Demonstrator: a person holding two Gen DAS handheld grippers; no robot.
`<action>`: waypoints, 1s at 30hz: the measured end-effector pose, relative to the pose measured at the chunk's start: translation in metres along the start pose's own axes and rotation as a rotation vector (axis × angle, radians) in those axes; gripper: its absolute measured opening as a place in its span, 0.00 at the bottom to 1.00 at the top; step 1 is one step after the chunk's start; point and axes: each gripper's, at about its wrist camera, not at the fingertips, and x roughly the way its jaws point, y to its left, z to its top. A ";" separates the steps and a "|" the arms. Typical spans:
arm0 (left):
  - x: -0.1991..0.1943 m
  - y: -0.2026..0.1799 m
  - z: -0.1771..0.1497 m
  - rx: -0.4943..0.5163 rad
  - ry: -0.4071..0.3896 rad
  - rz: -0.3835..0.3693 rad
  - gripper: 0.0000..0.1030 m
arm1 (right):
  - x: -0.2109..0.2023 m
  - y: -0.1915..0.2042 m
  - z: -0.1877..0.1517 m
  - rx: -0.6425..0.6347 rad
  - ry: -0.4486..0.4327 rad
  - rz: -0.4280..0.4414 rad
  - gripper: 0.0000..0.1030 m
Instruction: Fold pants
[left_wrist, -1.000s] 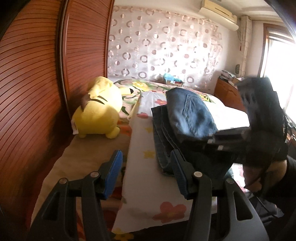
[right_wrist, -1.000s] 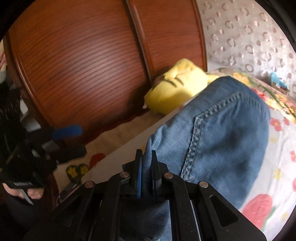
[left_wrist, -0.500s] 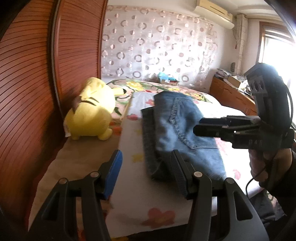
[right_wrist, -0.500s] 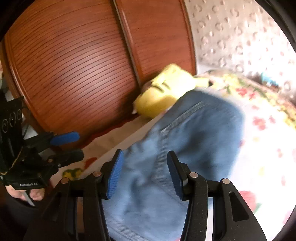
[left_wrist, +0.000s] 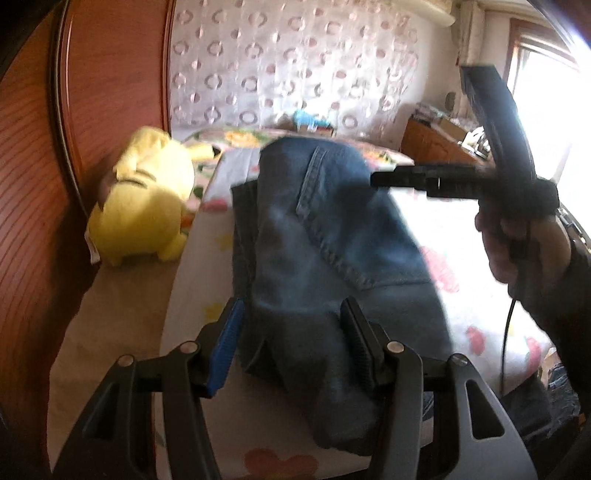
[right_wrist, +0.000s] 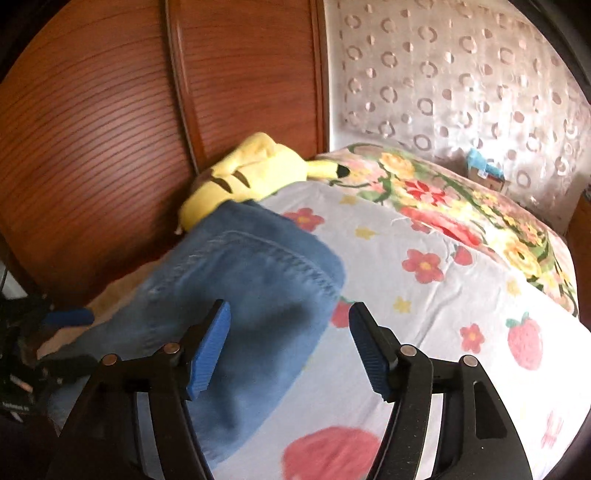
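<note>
Blue jeans (left_wrist: 332, 236) lie folded lengthwise on the flowered sheet (left_wrist: 199, 295). My left gripper (left_wrist: 291, 314) is open and hovers low over their near end, with denim showing between its blue pads (left_wrist: 225, 339). My right gripper (left_wrist: 380, 180), held by a hand (left_wrist: 524, 240), hangs above the jeans' right side. In the right wrist view the right gripper (right_wrist: 289, 314) has its jaws opening and holds nothing; the jeans (right_wrist: 240, 277) lie below and to its left. The left gripper (right_wrist: 62, 339) shows at the far left edge.
A yellow plush toy (left_wrist: 144, 206) (right_wrist: 251, 177) sits on the bed against the wooden wardrobe doors (left_wrist: 33, 184). A flowered quilt (right_wrist: 461, 206) and a blue item (right_wrist: 480, 166) lie at the far end by the curtain. A wooden cabinet (left_wrist: 432, 144) stands far right.
The right gripper let go of the jeans' fold, opened and drew back to the right. The fold now lies flat. The left gripper moved forward and down over the near end.
</note>
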 end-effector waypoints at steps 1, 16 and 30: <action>0.004 0.002 -0.003 -0.008 0.013 -0.004 0.52 | 0.006 -0.003 0.002 0.005 0.007 0.010 0.66; 0.006 0.001 -0.010 -0.027 0.026 0.000 0.53 | 0.060 -0.017 -0.007 0.085 0.109 0.216 0.73; -0.014 -0.010 -0.019 -0.012 -0.020 -0.070 0.13 | 0.030 -0.005 0.000 0.096 0.074 0.391 0.20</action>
